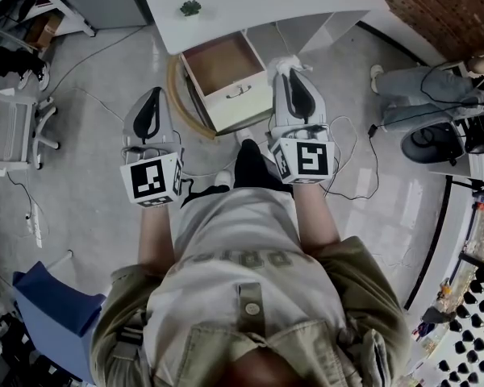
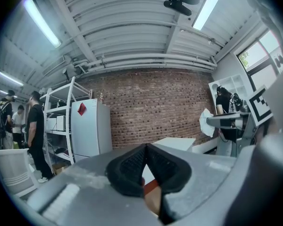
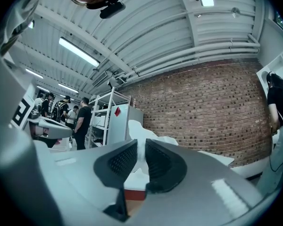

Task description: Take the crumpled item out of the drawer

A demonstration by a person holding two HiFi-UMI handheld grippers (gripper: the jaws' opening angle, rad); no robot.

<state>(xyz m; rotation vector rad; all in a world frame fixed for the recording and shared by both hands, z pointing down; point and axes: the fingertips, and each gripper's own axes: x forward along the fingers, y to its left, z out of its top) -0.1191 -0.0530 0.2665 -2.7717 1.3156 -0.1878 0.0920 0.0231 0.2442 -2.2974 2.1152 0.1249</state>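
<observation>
Right hand-held gripper [image 3: 137,150] clamps white crumpled paper wad [image 3: 142,128] beside open white drawer [image 1: 240,103] | left hand-held gripper [image 2: 146,147] closed, empty | risk: loose pinch, wad drops into drawer

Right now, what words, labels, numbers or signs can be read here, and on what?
No text is readable.
Dark lettering across the person's pale shirt: blurred, unreadable.
Red diamond sticker on the tall white cabinet: too small to read.
Black-and-white square marker on the left-hand cube: pattern only, no words.
</observation>
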